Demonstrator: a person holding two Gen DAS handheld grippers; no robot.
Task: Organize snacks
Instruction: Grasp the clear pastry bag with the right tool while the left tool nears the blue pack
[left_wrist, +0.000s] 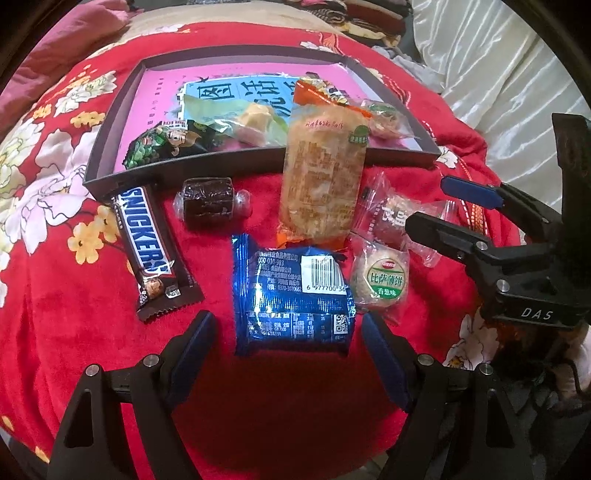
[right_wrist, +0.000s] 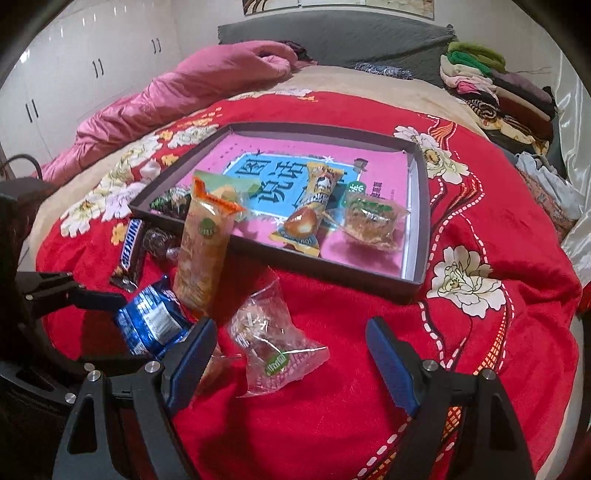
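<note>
My left gripper (left_wrist: 288, 325) is open, its tips either side of a blue foil packet (left_wrist: 291, 299) on the red blanket, not touching it. Beyond lie a Snickers bar (left_wrist: 147, 251), a dark wrapped cake (left_wrist: 208, 201), a round green-label biscuit (left_wrist: 380, 280) and a long orange pack (left_wrist: 321, 181) leaning on the dark box's rim (left_wrist: 221, 166). My right gripper (right_wrist: 291, 325) is open over a clear-wrapped snack (right_wrist: 273, 343), pads apart from it. In the left wrist view the right gripper (left_wrist: 424, 201) enters from the right. The box (right_wrist: 332, 269) holds several packets.
The red flowered blanket (right_wrist: 369, 369) covers a bed. A pink quilt (right_wrist: 184, 85) lies at the back left and folded clothes (right_wrist: 498, 92) at the back right. White cupboards (right_wrist: 74, 74) stand to the left. A left gripper finger (right_wrist: 99, 295) shows beside the blue packet (right_wrist: 151, 325).
</note>
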